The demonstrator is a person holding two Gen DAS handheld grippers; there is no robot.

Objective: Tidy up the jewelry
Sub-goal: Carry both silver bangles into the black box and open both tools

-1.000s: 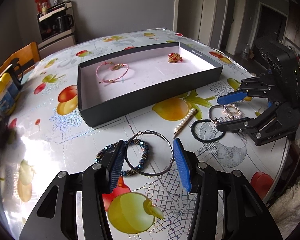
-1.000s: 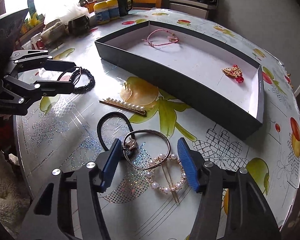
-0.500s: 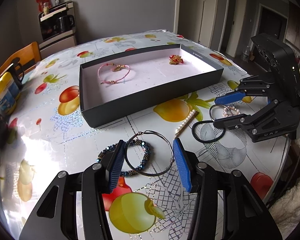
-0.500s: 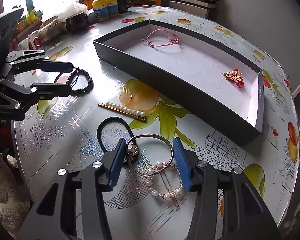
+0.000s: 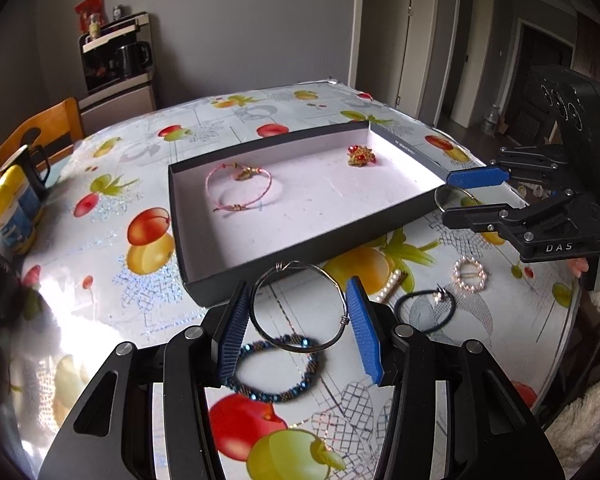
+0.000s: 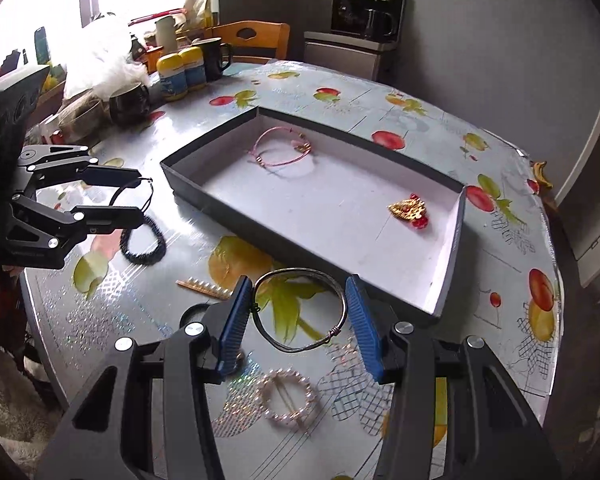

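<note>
My left gripper (image 5: 298, 322) is shut on a thin dark wire bangle (image 5: 276, 268) and holds it above the table, near the black box's (image 5: 300, 254) front wall. My right gripper (image 6: 298, 322) is shut on a second metal bangle (image 6: 300, 272), lifted near the box's (image 6: 340, 258) near wall. The box holds a pink cord bracelet (image 5: 238, 192) and a gold-and-red brooch (image 5: 362, 156). On the table lie a blue beaded bracelet (image 5: 274, 394), a pearl ring brooch (image 6: 288, 400), a pearl hair clip (image 6: 204, 286) and a black hair tie (image 5: 424, 312).
The round table (image 5: 112, 216) has a glossy fruit-print cloth. Mugs and yellow-lidded jars (image 6: 180, 68) stand at its far side, with a wooden chair (image 6: 252, 40) behind. The other gripper shows in each view: right one (image 5: 476, 196), left one (image 6: 112, 196).
Both grippers have lifted their bangles off the table and moved toward the box. The beaded bracelet, pearl brooch and hair tie stayed on the table.
</note>
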